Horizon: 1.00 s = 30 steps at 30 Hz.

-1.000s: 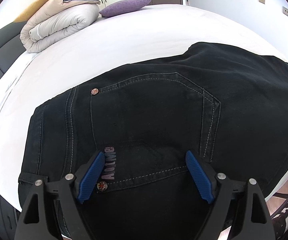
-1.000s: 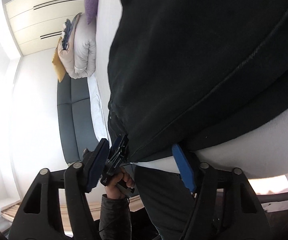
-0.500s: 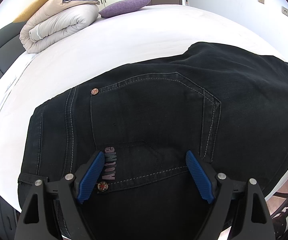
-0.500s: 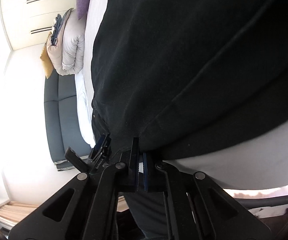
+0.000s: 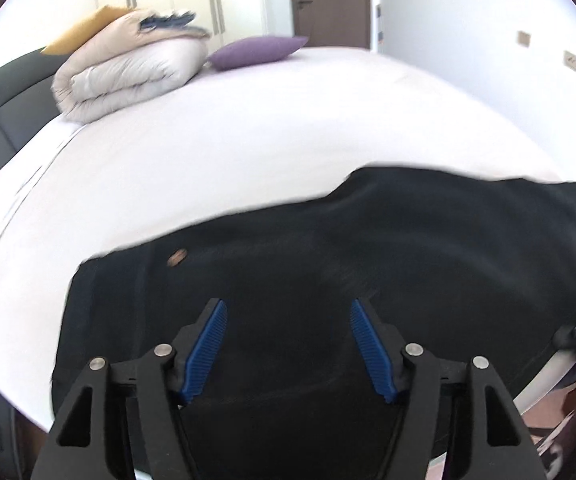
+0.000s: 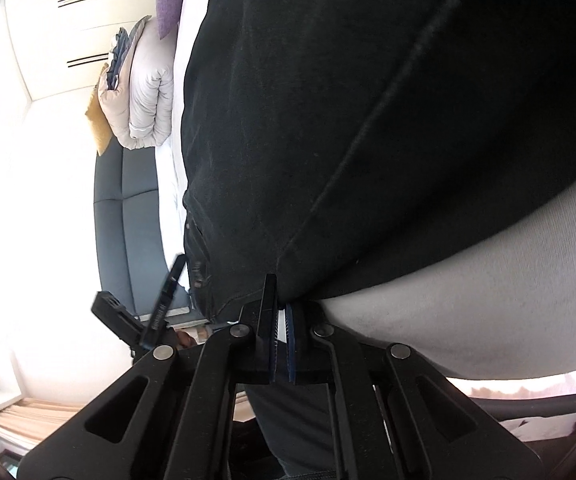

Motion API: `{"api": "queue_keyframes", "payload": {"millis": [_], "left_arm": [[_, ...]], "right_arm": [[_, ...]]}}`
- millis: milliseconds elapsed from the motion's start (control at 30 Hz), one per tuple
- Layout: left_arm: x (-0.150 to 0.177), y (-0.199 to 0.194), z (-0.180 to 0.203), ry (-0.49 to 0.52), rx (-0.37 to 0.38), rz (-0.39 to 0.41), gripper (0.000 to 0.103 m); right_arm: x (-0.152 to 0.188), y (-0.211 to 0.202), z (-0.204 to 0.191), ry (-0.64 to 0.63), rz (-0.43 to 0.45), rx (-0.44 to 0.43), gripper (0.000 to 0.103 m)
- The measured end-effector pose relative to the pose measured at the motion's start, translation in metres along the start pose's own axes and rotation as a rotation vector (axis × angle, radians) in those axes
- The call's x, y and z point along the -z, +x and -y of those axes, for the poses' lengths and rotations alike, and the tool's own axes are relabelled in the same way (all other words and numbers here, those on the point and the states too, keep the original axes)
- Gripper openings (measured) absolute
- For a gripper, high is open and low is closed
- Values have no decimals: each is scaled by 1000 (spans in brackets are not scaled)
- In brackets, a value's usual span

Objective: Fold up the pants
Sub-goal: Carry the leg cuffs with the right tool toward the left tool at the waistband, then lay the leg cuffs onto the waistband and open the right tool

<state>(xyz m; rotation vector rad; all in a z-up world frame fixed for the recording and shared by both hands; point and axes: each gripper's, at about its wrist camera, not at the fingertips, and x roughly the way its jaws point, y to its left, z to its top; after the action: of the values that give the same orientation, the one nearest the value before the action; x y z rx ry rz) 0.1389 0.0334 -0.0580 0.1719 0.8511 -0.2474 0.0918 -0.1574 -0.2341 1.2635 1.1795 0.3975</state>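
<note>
Two risks noted: right gripper (image 6: 282,320), jaws nearly closed on the black jeans (image 5: 328,280) hem at 6 o'clock, pinches only thin fabric and may slip if pulled; jeans on the white bed (image 5: 248,140) could bunch. Left gripper (image 5: 288,344) hovers over the jeans, jaws spread, holding nothing.

Left gripper (image 5: 288,344): matte black angular linkage arms with triangular cut-outs; round silver pivot screws; ribbed blue pads (image 5: 204,356); right gripper (image 6: 281,344) built identically, blue pads edge-on.
</note>
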Motion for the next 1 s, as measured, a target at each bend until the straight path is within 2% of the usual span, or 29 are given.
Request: {"api": "queue_keyframes", "payload": {"millis": [67, 133, 167, 200, 233, 267, 300, 433, 533, 633, 833, 867, 900, 933, 1000], "left_arm": [[-12, 12, 31, 57, 42, -3, 67], [-12, 40, 64, 142, 55, -66, 67], [-10, 52, 74, 167, 53, -104, 67], [-3, 64, 81, 191, 32, -128, 67], [2, 66, 82, 191, 24, -102, 68], [3, 66, 77, 162, 43, -96, 68], [3, 65, 72, 134, 65, -104, 67], [-1, 66, 69, 169, 77, -131, 68], [-3, 67, 69, 168, 75, -133, 68], [-4, 66, 68, 163, 74, -132, 68], [-1, 65, 75, 170, 72, -136, 68], [-1, 64, 77, 170, 72, -136, 68], [0, 64, 77, 170, 73, -136, 68], [0, 64, 77, 170, 73, -136, 68], [0, 64, 77, 171, 74, -136, 68]], "right_arm": [[1, -7, -6, -11, -6, 11, 6], [2, -24, -14, -59, 28, 14, 16], [1, -36, -14, -69, 59, 3, 30], [-1, -50, -12, -54, 103, -17, 52], [-4, -64, -8, -28, 149, -50, 60], [-8, -80, -3, 0, 202, -83, 65], [-12, -95, 0, 13, 244, -98, 65], [-27, -138, 22, 70, 363, -105, 65], [-33, -147, 35, 135, 387, -160, 65], [-38, -149, 40, 155, 383, -173, 64], [-50, -146, 37, 153, 381, -151, 64], [-51, -146, 36, 140, 381, -143, 53], [-47, -150, 39, 129, 377, -126, 27], [-49, -148, 43, 135, 364, -107, 16], [-43, -144, 50, 167, 360, -85, 2]]}}
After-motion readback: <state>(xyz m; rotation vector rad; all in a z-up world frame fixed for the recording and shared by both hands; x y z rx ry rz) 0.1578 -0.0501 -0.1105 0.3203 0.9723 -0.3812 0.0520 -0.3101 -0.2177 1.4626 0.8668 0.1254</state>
